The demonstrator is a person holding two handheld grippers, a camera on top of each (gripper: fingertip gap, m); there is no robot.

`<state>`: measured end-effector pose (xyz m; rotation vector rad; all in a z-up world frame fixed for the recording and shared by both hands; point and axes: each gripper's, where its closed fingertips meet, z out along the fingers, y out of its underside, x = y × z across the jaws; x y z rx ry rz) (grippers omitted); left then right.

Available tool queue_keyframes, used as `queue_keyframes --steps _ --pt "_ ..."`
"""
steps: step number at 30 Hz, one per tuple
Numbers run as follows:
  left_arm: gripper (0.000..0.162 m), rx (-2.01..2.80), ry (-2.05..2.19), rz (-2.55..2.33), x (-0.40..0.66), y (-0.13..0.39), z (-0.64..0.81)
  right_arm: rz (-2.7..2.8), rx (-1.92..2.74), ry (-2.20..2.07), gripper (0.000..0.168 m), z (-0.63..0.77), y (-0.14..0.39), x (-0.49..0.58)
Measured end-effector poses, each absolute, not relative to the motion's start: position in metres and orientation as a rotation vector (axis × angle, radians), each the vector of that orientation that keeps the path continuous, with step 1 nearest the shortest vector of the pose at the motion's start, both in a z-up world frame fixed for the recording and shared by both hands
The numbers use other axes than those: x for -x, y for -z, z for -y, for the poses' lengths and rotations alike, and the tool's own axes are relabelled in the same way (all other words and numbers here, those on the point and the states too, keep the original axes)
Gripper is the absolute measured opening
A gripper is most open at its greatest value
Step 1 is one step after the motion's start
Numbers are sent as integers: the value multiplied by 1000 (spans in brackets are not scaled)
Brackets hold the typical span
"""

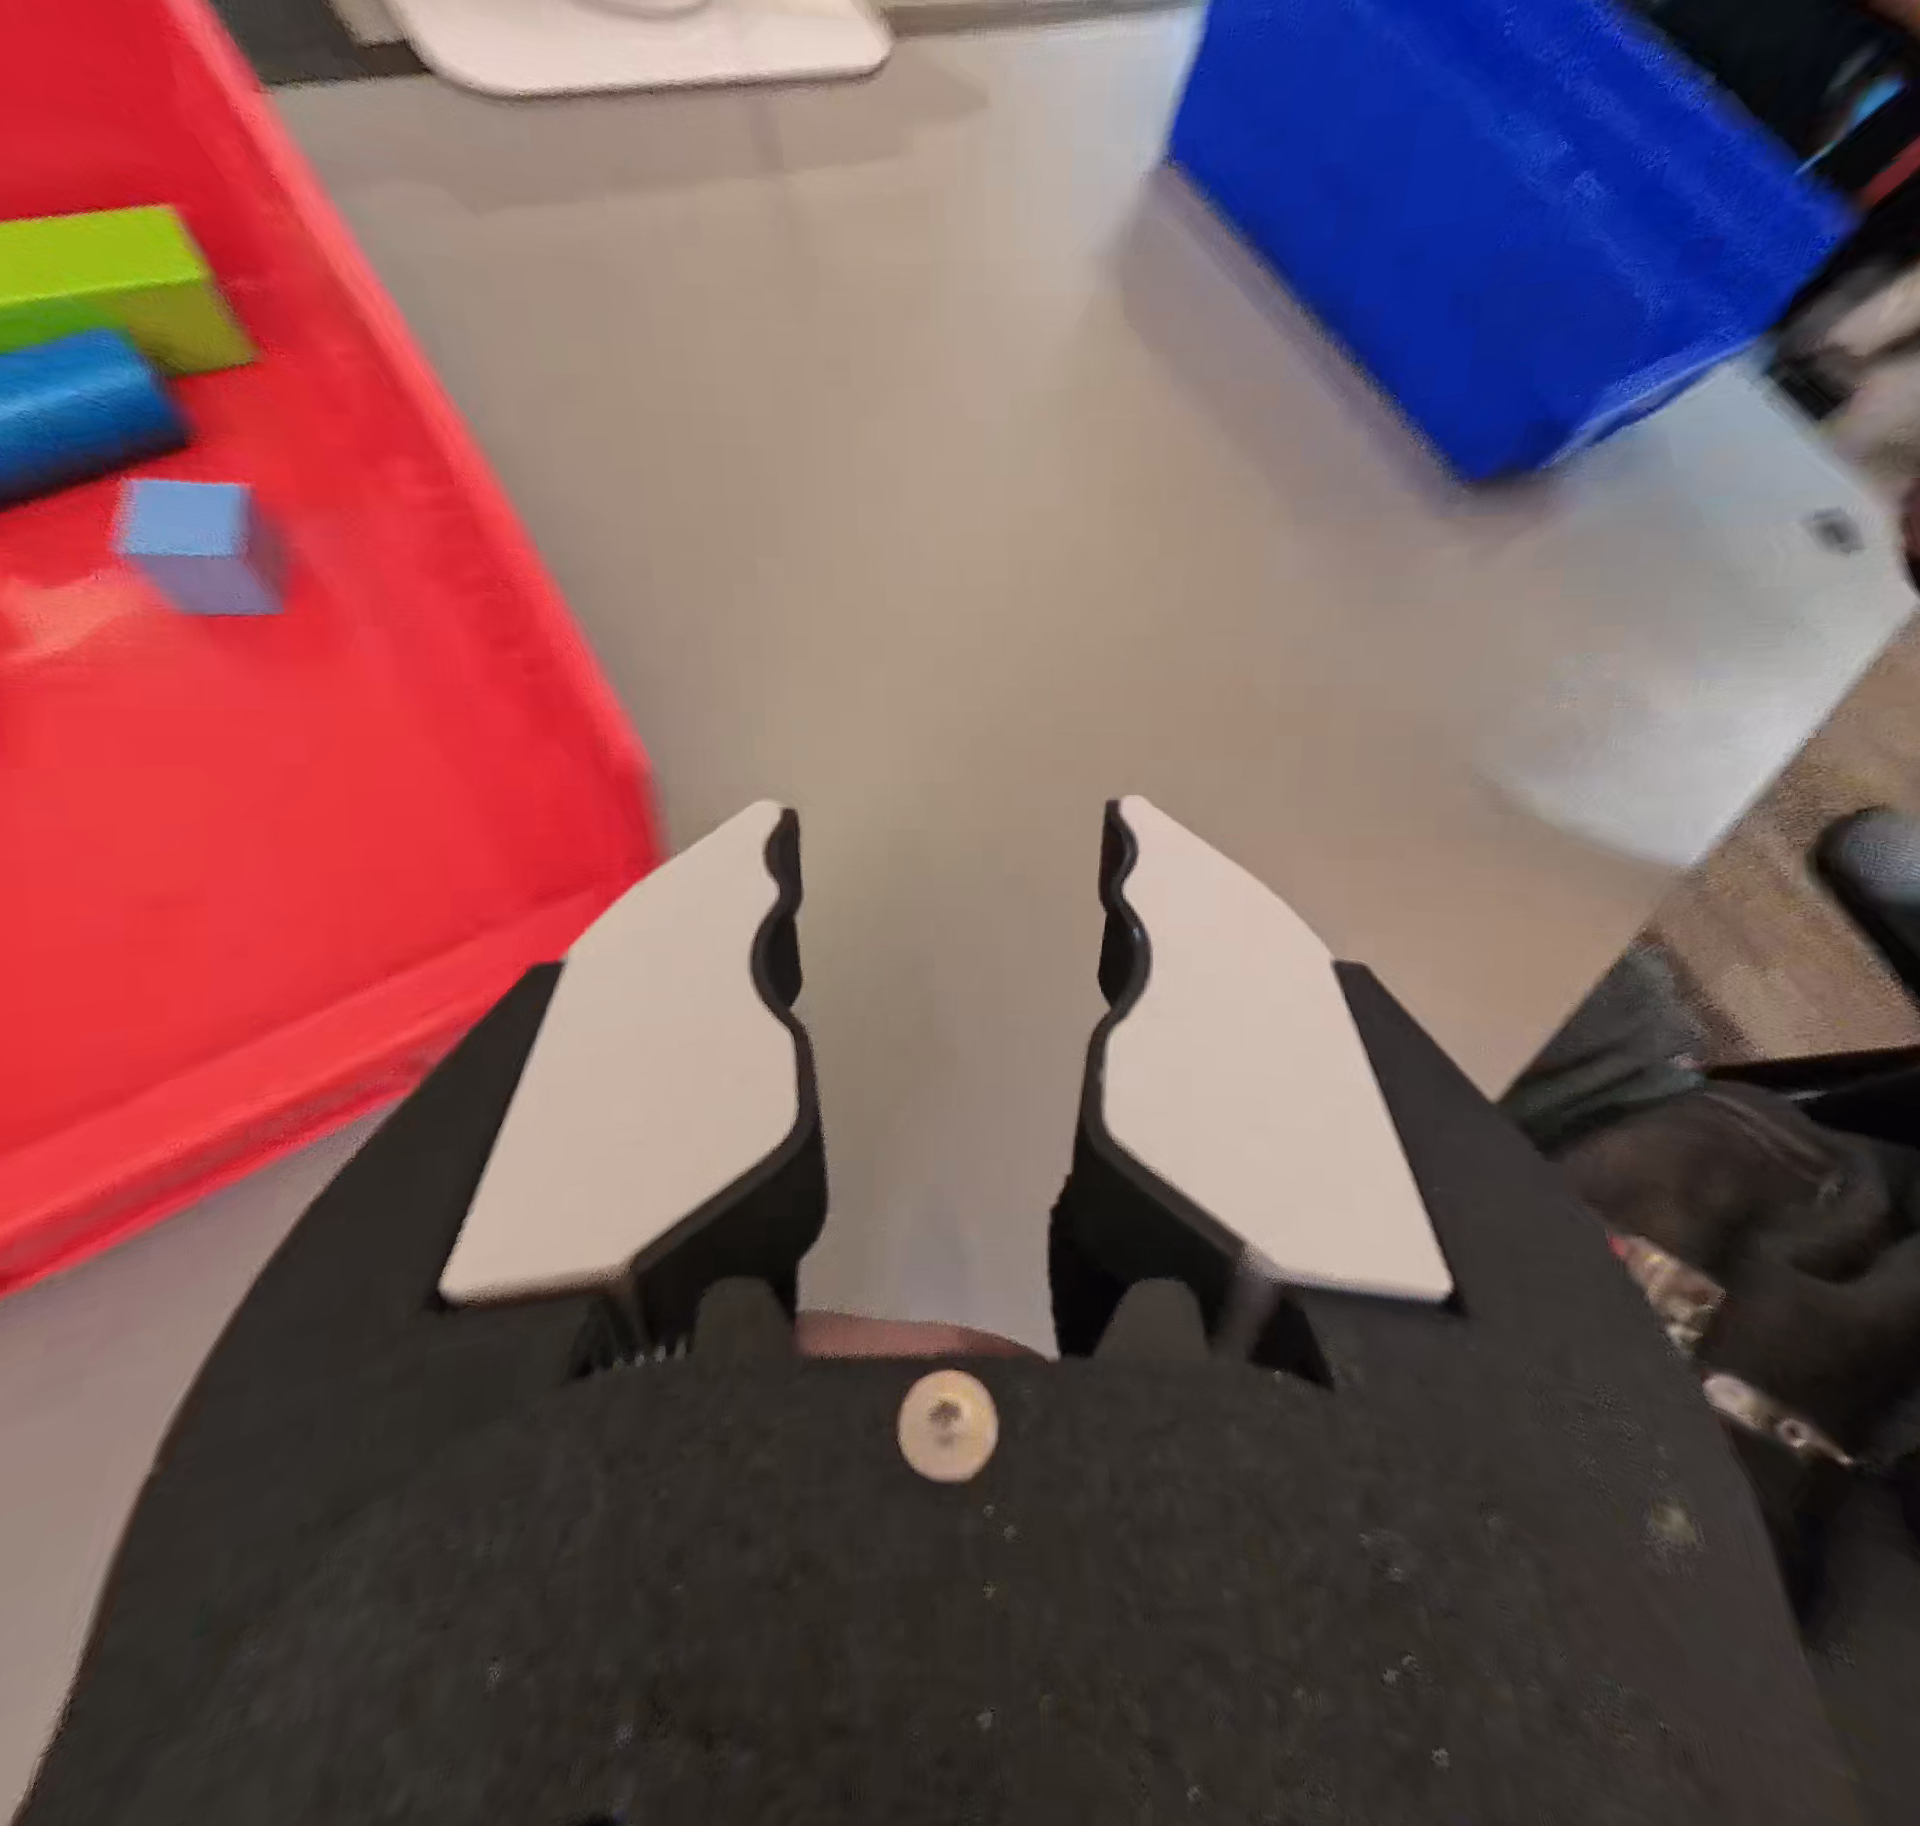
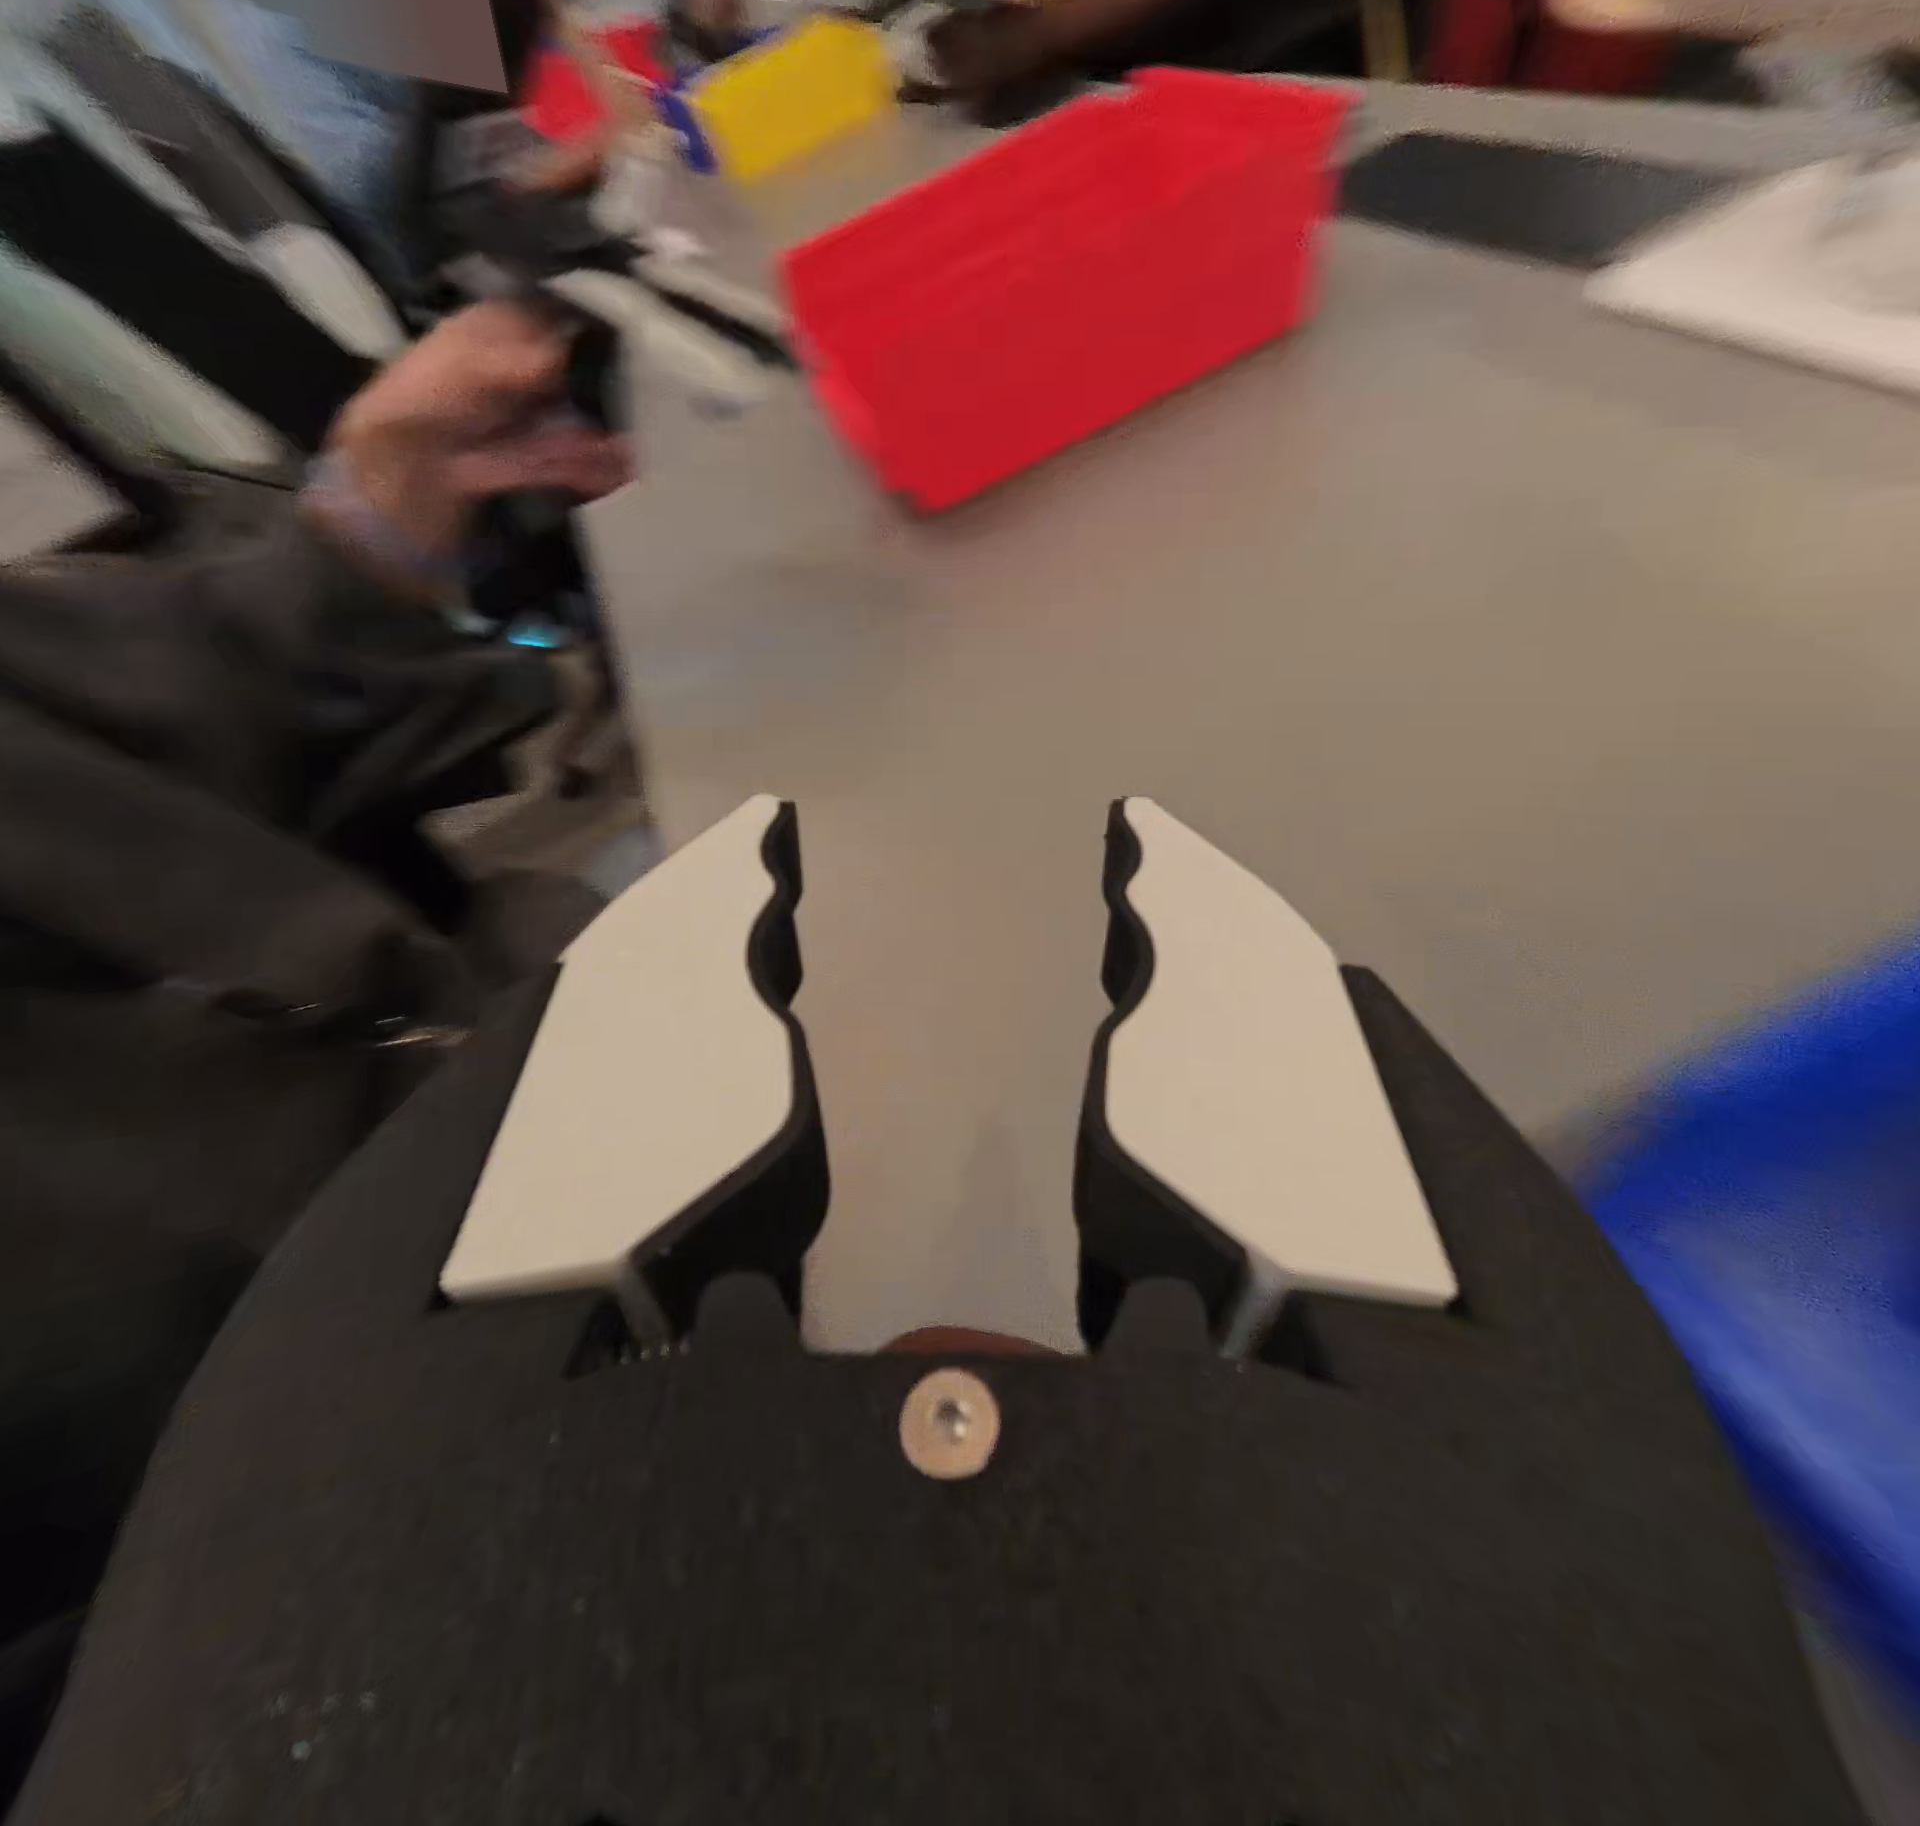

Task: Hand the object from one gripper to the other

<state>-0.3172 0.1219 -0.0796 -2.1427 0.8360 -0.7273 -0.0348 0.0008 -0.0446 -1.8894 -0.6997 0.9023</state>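
Observation:
My left gripper (image 1: pixel 951 820) is open and empty above the grey table, beside the right edge of a red bin (image 1: pixel 312 789). In that bin lie a green block (image 1: pixel 114 285), a dark blue block (image 1: pixel 73 415) and a small light blue cube (image 1: pixel 203 545). My right gripper (image 2: pixel 951 820) is open and empty over the grey table, with the red bin (image 2: pixel 1060 290) standing farther ahead. Both views are blurred.
A blue bin (image 1: pixel 1486 187) stands at the far right of the left wrist view and shows at the lower right of the right wrist view (image 2: pixel 1766 1257). A white tray (image 1: pixel 623 0) sits at the back. A person's hand (image 2: pixel 468 426) and a yellow bin (image 2: pixel 795 93) are at the left and back.

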Motion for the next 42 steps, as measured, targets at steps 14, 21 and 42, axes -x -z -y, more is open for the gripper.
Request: queue_keyframes --steps 14,21,42 --pt "56 2676 65 -925 369 161 -314 608 1940 -1151 56 47 116 81" --pt "27 2789 62 -845 369 184 -323 593 1968 -1256 56 51 124 86" --pt "27 2062 2475 -127 190 50 -34 926 1459 -689 62 -34 36 167"
